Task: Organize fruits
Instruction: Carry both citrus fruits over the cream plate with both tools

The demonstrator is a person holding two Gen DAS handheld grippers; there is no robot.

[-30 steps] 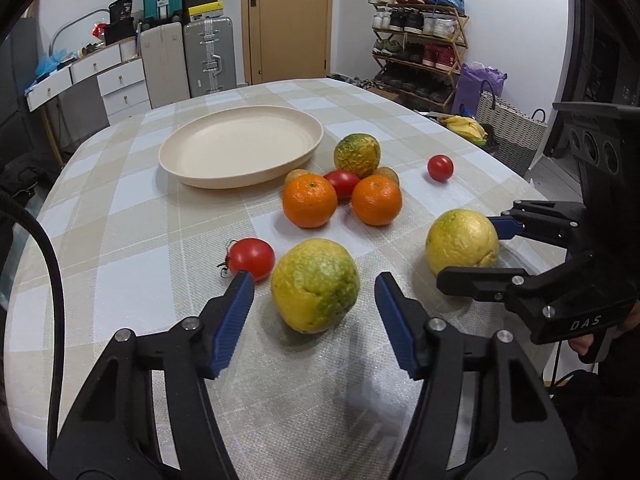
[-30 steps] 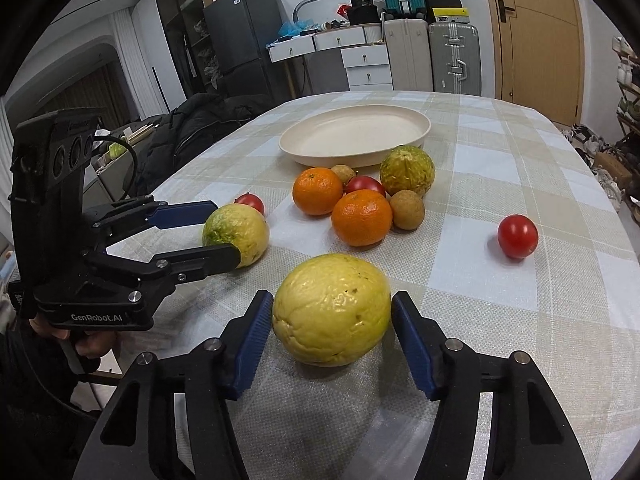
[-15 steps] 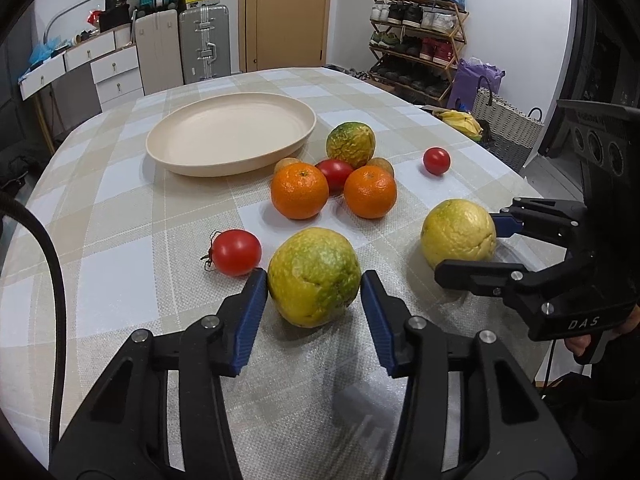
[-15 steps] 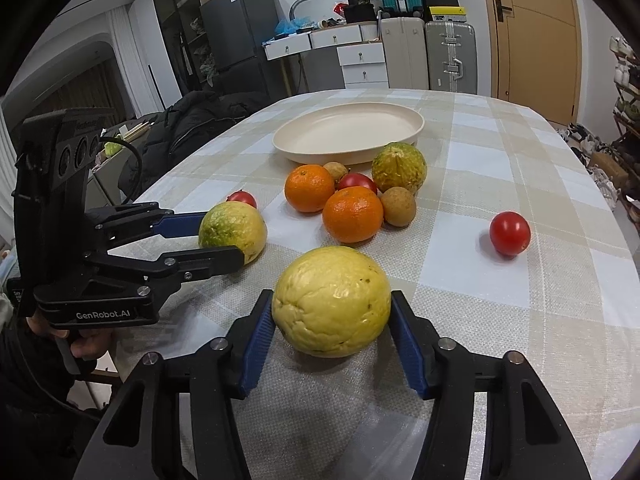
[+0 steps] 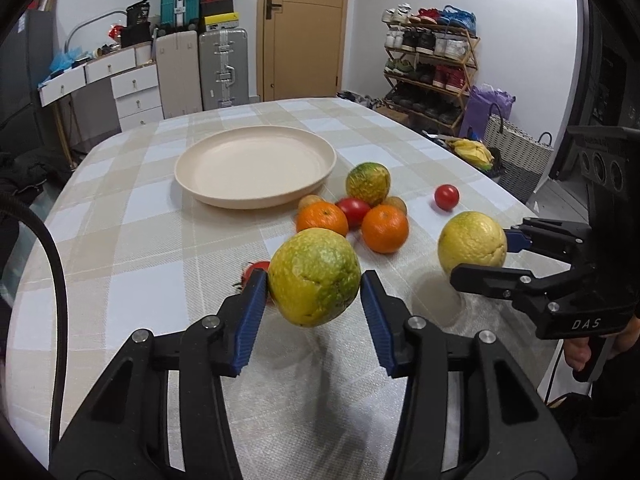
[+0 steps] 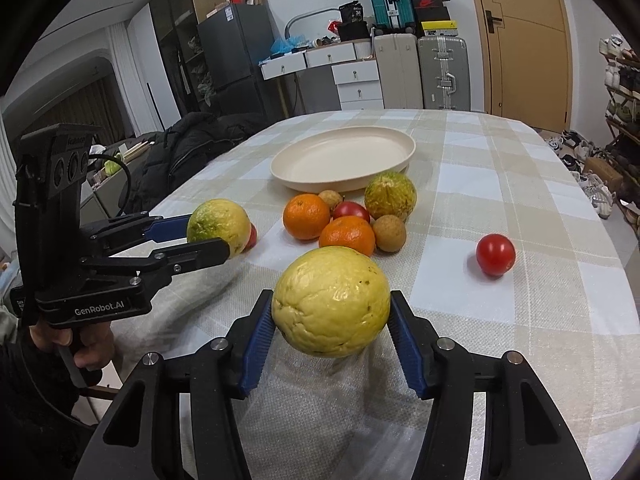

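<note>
On the checked table (image 5: 140, 248) the plate (image 5: 256, 168) stands behind loose fruit, while the left gripper (image 5: 314, 300) grips a green-yellow citrus (image 5: 314, 282) between its pads, lifted off the cloth, and the right gripper (image 6: 331, 322) likewise clamps a yellow citrus (image 6: 331, 300).

Left gripper (image 5: 314, 294): pointing forward and down, blue pads clamped on both sides of green-yellow citrus (image 5: 314, 278), fruit lifted clear of table. Right gripper (image 6: 331, 318): same downward tilt, pads pressed on yellow citrus (image 6: 331, 301), also off table. Grippers side by side, apart. Hand (image 6: 76, 344) wraps left handle; fingers (image 5: 578, 354) on right handle.
</note>
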